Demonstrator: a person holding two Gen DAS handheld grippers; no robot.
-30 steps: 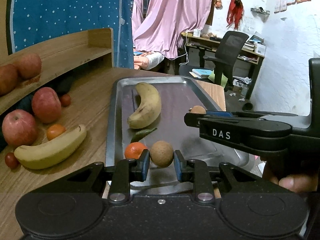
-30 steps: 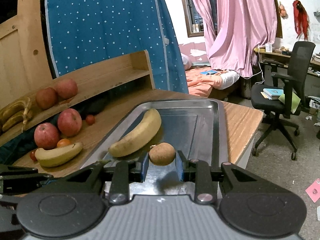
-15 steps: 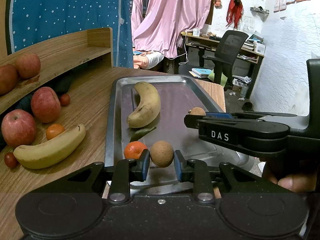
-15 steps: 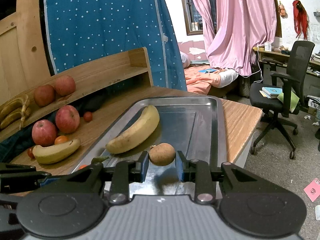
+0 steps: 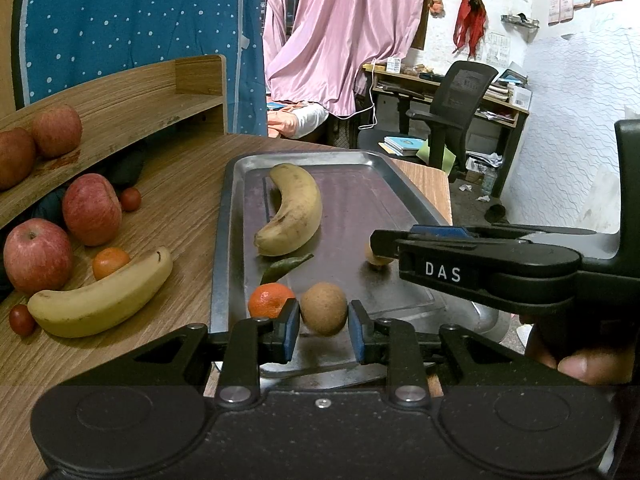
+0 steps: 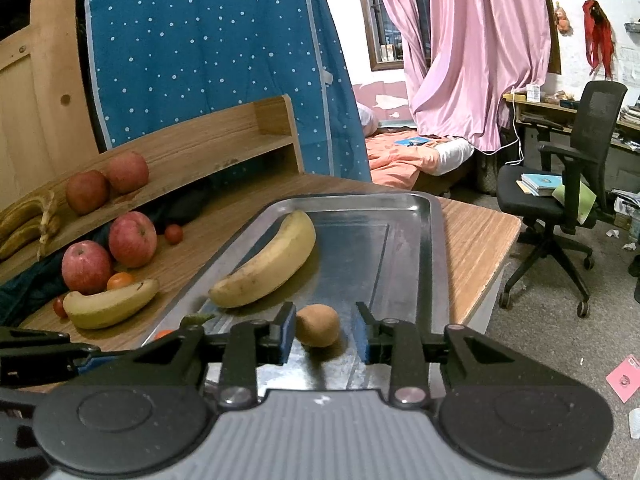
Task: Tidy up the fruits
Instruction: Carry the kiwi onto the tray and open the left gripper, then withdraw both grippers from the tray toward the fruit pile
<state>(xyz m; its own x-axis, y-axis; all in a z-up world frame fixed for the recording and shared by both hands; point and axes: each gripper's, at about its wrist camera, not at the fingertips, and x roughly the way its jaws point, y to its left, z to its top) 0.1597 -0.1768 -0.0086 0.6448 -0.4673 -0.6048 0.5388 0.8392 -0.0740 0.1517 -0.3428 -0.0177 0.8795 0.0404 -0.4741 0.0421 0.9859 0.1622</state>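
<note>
My left gripper (image 5: 323, 320) is shut on a round brown fruit (image 5: 323, 308) just above the near end of the metal tray (image 5: 224, 240). An orange (image 5: 269, 300) and a green leaf (image 5: 286, 266) lie beside it, and a banana (image 5: 294, 212) lies further in. My right gripper (image 6: 323, 332) is open, its jaws apart around a second brown fruit (image 6: 318, 325) that rests on the tray (image 6: 436, 264); a gap shows on its right side. That fruit also shows in the left wrist view (image 5: 378, 258), partly hidden behind the right gripper's finger.
On the wooden table left of the tray lie two apples (image 5: 64, 232), a banana (image 5: 100, 300), a small orange (image 5: 110, 262) and small red fruits (image 5: 130, 199). A wooden shelf (image 5: 120, 120) holds two more apples (image 5: 36, 140) and bananas (image 6: 24, 224). An office chair (image 6: 568, 184) stands beyond the table's right edge.
My right gripper has opened and the brown fruit it held now rests on the tray. My left gripper still holds its brown fruit in the same place.
</note>
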